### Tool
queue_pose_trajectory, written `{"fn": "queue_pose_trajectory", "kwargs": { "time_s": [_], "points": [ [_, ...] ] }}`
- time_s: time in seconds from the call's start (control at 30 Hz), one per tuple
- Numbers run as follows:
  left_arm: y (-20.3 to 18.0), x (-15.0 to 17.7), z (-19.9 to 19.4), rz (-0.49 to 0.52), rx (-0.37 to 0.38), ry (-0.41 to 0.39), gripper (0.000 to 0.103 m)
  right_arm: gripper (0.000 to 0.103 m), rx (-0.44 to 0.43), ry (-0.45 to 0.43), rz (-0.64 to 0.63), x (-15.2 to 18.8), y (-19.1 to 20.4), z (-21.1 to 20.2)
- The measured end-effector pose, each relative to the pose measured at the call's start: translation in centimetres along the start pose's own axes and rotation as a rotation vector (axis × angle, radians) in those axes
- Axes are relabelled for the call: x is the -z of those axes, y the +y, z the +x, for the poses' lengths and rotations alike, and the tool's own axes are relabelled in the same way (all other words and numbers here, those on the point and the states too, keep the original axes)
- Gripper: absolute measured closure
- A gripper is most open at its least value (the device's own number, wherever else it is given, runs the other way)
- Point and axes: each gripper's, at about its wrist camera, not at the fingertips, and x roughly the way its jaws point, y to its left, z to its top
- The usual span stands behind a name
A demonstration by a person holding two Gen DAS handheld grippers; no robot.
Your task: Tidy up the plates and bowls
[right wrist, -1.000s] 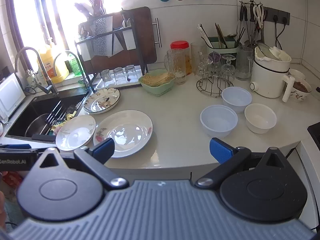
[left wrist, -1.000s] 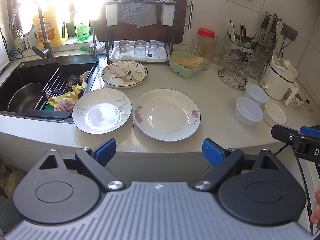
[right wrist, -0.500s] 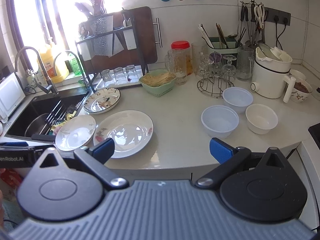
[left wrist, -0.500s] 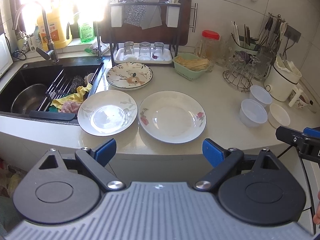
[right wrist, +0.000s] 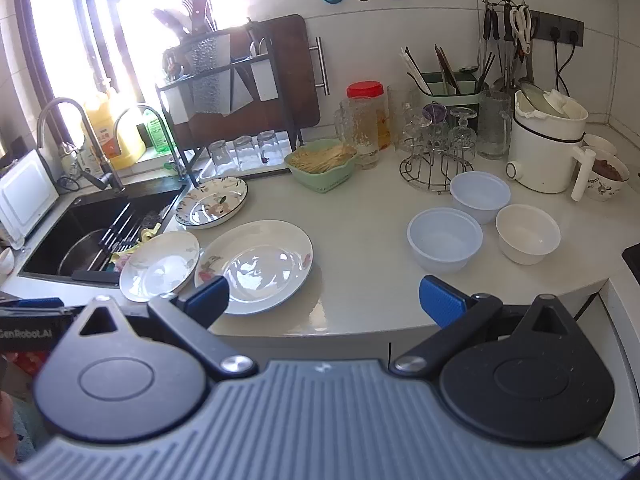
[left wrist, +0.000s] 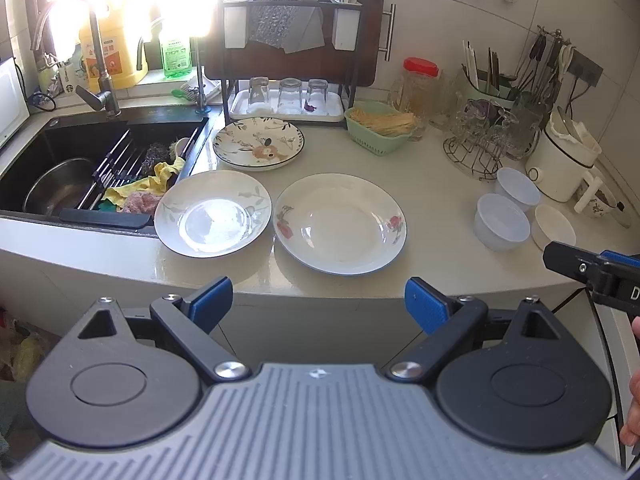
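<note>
Both claws hang short of the table edge, jaws spread apart and empty. Ahead of the left claw lie three plates: a rose plate straight ahead, a leaf plate touching its left, a deer plate behind. Ahead-right of the right claw three bowls cluster together.

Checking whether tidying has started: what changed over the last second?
Only the left gripper moved, drifting toward the counter and a little left, jaws open and empty. The right gripper barely shifted, also open. Plates and bowls lie untouched.
</note>
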Motion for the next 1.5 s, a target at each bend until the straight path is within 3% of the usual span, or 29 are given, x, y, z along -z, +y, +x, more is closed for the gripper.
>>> {"fn": "queue_pose_trajectory", "kwargs": {
  "time_s": [0.27,0.5,0.8,1.0,1.1,1.2,1.5],
  "points": [
    [0.4,-0.6,0.5,0.007,-0.007,0.009,0.008,0.000,0.006,0.019,-0.009,0.2,0.1,0.6],
    [1.5,-1.5,2.6,0.031,0.031,0.024,0.008,0.000,0.059,0.030,-0.005,0.2,1.0,1.9],
    [6.3,-4.3,5.9,0.025,0.055,0.061,0.008,0.000,0.036,0.041,-0.013,-1.0,5.7,5.0],
    [9.8,-6.6,9.4,0.075,0.039,0.081,0.008,0.002,0.030,0.078,-0.040,-1.0,9.7,8.3],
    [11.5,-7.4,11.1,0.105,0.037,0.090,0.008,0.010,0.004,0.107,-0.040,-1.1,11.2,9.8],
    [13.4,-8.1,13.1,0.107,0.042,0.119,0.008,0.024,-0.015,0.136,-0.029,-1.2,12.4,11.2],
    [19.5,-9.5,18.7,0.069,0.062,0.213,0.009,0.026,-0.039,0.146,0.027,-0.6,16.5,15.4]
  ]
}}
